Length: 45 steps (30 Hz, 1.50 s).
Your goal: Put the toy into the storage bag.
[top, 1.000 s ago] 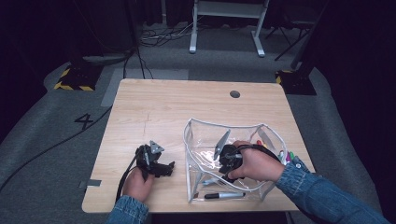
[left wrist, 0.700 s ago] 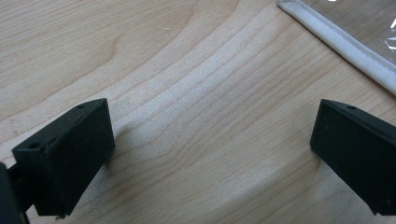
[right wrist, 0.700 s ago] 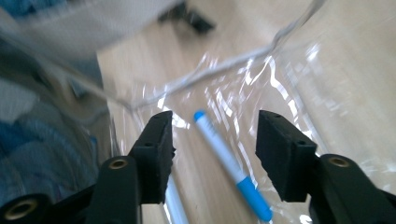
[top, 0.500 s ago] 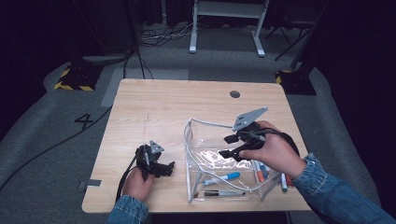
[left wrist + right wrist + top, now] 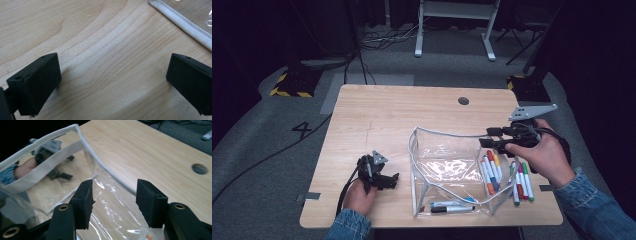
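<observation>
pouch (image 5: pixel 447 165): 1 | markers in pouch (image 5: pixel 451 206): 2 | loose markers (image 5: pixel 507 172): about 8 | grippers: 2

— What's on the desk (image 5: pixel 412 115)?
— A clear pouch (image 5: pixel 447 165) near the front edge, loose markers (image 5: pixel 519 180) by its right side, toward the front right corner.
— Anything else?
— A round hole (image 5: pixel 463 100) near the back edge.

Pouch (image 5: pixel 447 165) sits mid-right on counter (image 5: pixel 402 115). 2 pens (image 5: pixel 451 206) lie inside at its near edge. Marker row (image 5: pixel 504 172) just right of pouch. Left gripper (image 5: pixel 382 176) left of pouch.
</observation>
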Each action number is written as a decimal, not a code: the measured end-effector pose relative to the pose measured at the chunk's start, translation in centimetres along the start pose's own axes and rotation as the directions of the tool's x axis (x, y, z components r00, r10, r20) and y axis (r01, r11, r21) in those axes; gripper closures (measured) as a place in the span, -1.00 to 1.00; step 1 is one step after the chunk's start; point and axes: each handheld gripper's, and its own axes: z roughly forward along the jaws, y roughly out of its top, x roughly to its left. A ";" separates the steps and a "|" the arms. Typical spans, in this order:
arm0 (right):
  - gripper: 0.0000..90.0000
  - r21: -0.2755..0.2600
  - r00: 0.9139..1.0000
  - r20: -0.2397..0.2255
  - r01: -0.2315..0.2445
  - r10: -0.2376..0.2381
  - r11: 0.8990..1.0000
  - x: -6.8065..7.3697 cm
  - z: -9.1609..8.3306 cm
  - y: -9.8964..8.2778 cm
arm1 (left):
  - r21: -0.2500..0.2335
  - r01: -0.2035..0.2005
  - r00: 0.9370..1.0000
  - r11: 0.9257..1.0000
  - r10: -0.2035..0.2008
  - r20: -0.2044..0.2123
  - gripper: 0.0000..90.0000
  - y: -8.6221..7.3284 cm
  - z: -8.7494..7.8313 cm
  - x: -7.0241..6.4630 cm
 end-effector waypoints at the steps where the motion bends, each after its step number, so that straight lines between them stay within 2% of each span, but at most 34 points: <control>1: 0.09 -0.010 1.000 0.015 -0.021 0.021 1.000 -0.5 -0.4 -0.2 | 0.000 0.000 1.000 1.000 0.000 0.000 -1.00 0.0 0.0 0.0; 2: 0.09 -0.028 0.997 0.041 -0.059 0.060 0.998 -1.5 -1.1 -0.7 | 0.000 0.000 1.000 1.000 0.000 0.000 -1.00 0.0 0.0 0.0; 3: 0.09 -0.028 0.997 0.041 -0.059 0.060 0.998 -1.5 -1.1 -0.7 | 0.000 0.000 1.000 1.000 0.000 0.000 -1.00 0.0 0.0 0.0; 5: 0.11 -0.035 0.993 0.072 -0.094 0.097 0.995 -2.5 -1.7 -1.2 | 0.001 0.001 1.000 1.000 -0.001 0.000 -1.00 0.0 0.0 0.0; 9: 0.12 -0.037 0.978 0.145 -0.149 0.153 0.988 -4.4 -2.8 -2.3 | 0.000 -0.001 1.000 1.000 0.001 -0.003 -1.00 0.0 0.0 0.0; 11: 0.11 -0.034 0.968 0.183 -0.171 0.175 0.985 -5.2 -3.1 -2.9 | -0.001 0.001 1.000 1.000 -0.001 -0.003 -1.00 0.0 0.0 0.0; 13: 0.13 -0.022 0.952 0.233 -0.198 0.198 0.980 -6.4 -3.5 -3.8 | -0.001 0.001 1.000 1.000 -0.001 -0.003 -1.00 0.0 0.0 0.0; 17: 0.17 0.005 0.927 0.289 -0.252 0.240 0.968 -8.1 -3.6 -5.6 | 0.001 -0.001 1.000 1.000 0.001 -0.004 -1.00 0.0 0.0 0.0; 19: 0.18 0.031 0.911 0.320 -0.284 0.260 0.958 -9.0 -3.4 -6.7 | 0.000 0.002 1.000 1.000 -0.002 -0.002 -1.00 0.0 0.0 0.0; 21: 0.20 0.053 0.899 0.339 -0.313 0.277 0.948 -9.5 -3.2 -7.5 | 0.000 0.002 1.000 1.000 -0.002 -0.002 -1.00 0.0 0.0 0.0; 22: 0.21 0.074 0.891 0.354 -0.331 0.285 0.941 -9.9 -3.0 -8.2 | 0.000 0.001 1.000 1.000 -0.001 -0.002 -1.00 0.0 0.0 0.0; 25: 0.24 0.114 0.872 0.383 -0.372 0.305 0.921 -10.5 -2.5 -9.9 | 0.000 0.002 1.000 1.000 -0.002 -0.002 -1.00 0.0 0.0 0.0; 26: 0.25 0.128 0.864 0.390 -0.393 0.318 0.910 -10.6 -2.3 -10.6 | 0.000 0.002 1.000 1.000 -0.002 -0.002 -1.00 0.0 0.0 0.0; 31: 0.30 0.161 0.843 0.410 -0.443 0.349 0.882 -11.2 -1.6 -13.5 | 0.003 0.002 1.000 1.000 -0.002 0.002 -1.00 0.0 0.0 0.0; 35: 0.33 0.189 0.833 0.418 -0.471 0.364 0.862 -11.4 -1.1 -15.3 | 0.003 0.002 1.000 1.000 -0.002 0.002 -1.00 0.0 0.0 0.0; 36: 0.34 0.207 0.830 0.420 -0.482 0.368 0.851 -11.3 -0.9 -16.0 | 0.004 0.002 1.000 1.000 -0.002 0.002 -1.00 0.0 0.0 0.0; 37: 0.34 0.207 0.830 0.420 -0.482 0.368 0.851 -11.3 -0.9 -16.0 | 0.003 0.002 1.000 1.000 -0.002 0.002 -1.00 0.0 0.0 0.0; 39: 0.37 0.230 0.831 0.419 -0.488 0.367 0.842 -11.2 -0.6 -16.8 | 0.003 0.002 1.000 1.000 -0.002 0.003 -1.00 0.0 0.0 0.0; 40: 0.39 0.242 0.825 0.421 -0.503 0.377 0.830 -11.1 -0.4 -17.1 | 0.004 0.002 1.000 1.000 -0.002 0.003 -1.00 0.0 0.0 0.0; 42: 0.40 0.261 0.821 0.425 -0.515 0.382 0.816 -11.0 -0.1 -17.8 | 0.003 0.002 1.000 1.000 -0.002 0.003 -1.00 0.0 0.0 0.0; 44: 0.41 0.270 0.818 0.428 -0.521 0.384 0.809 -10.8 0.3 -18.4 | 0.003 0.002 1.000 1.000 -0.002 0.002 -1.00 0.0 0.0 0.0; 45: 0.41 0.277 0.816 0.426 -0.530 0.392 0.802 -10.8 0.5 -18.8 | 0.004 0.002 1.000 1.000 -0.002 0.002 -1.00 0.0 0.0 0.0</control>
